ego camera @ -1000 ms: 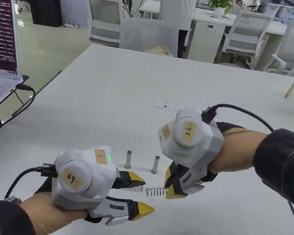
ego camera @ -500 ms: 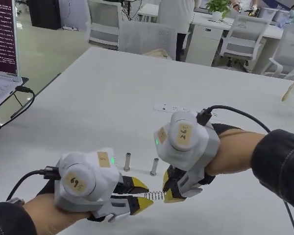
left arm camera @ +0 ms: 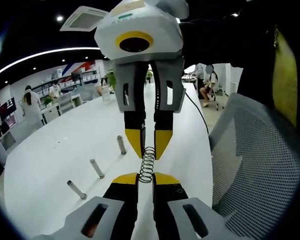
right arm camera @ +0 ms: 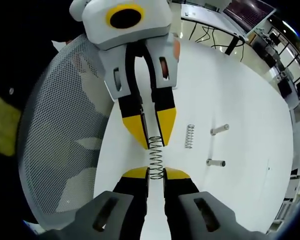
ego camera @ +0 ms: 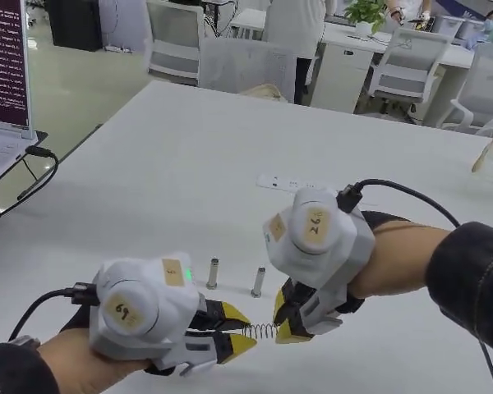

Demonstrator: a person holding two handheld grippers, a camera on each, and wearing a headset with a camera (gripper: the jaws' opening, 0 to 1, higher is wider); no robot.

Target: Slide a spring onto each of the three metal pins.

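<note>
A white tabletop [ego camera: 189, 148] carries everything, with office chairs [ego camera: 411, 49] beyond its far edge and an open laptop [ego camera: 4, 74] off its left edge; a mesh chair back [left arm camera: 260, 165] shows beside the tabletop's edge in the left gripper view. Close to the near edge, the left tool [ego camera: 237, 330] and the right tool [ego camera: 282, 318] face each other tip to tip, each held in a hand; a black cable [ego camera: 403, 193] trails from the right one. A white power strip [ego camera: 287, 182] lies flat further toward the far edge than the tools. Two bare metal pins [ego camera: 213, 273] stand upright side by side just beyond the tools, a little in from the near edge; they are apart from each other and touch neither tool. The spring [ego camera: 261, 331] spans the gap between the two tools; the left tool's yellow tips are pressed together on one end of it, and the right tool's yellow tips pinch the other end, as both gripper views show. A second spring [right arm camera: 190, 136] sits on the tabletop near the pins; whether it stands on a pin or lies loose I cannot tell.
</note>
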